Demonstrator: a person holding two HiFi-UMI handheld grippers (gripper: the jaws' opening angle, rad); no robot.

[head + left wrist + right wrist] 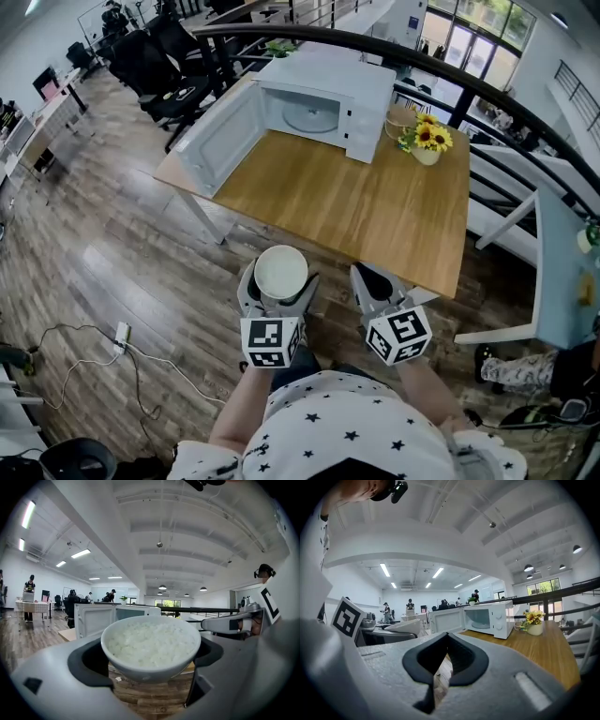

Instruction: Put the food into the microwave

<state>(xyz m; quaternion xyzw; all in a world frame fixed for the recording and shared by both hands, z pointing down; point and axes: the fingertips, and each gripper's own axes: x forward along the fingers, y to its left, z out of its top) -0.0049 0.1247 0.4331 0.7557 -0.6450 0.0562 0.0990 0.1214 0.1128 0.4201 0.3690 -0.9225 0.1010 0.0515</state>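
Note:
A white bowl of rice (281, 272) (151, 646) sits between the jaws of my left gripper (277, 292) (150, 667), which is shut on it, just short of the table's near edge. My right gripper (375, 286) (446, 641) is beside it on the right, shut and holding nothing. The white microwave (323, 108) (485, 618) (101, 618) stands at the far side of the wooden table (347, 202), its door (223, 139) swung wide open to the left and the glass turntable (309, 116) bare inside.
A pot of sunflowers (427, 141) (533, 622) stands to the right of the microwave. A white bench (511, 202) is at the right, office chairs (155, 56) at the far left, a cable and plug (120, 333) on the floor. A railing (487, 80) curves behind the table.

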